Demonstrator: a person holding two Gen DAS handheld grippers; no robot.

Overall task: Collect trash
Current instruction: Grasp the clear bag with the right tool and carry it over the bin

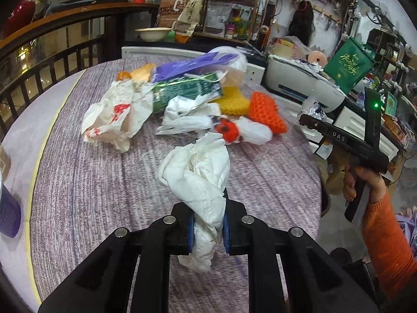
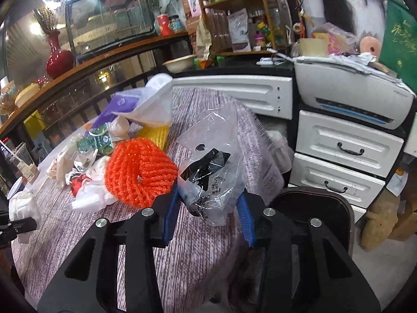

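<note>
My left gripper is shut on a crumpled white tissue, which hangs between the blue pads just above the purple-grey tablecloth. My right gripper is shut on a clear plastic bag with black print, held over the table's right edge. It also shows in the left wrist view as the right gripper, held by a hand in an orange sleeve. The trash pile holds a white bag with red print, a green carton, an orange foam net, a yellow net and a purple bag.
A white printer sits on white drawers right of the table. A dark chair back stands at the table's right edge. A dark railing runs behind on the left. A plastic cup stands at the far left.
</note>
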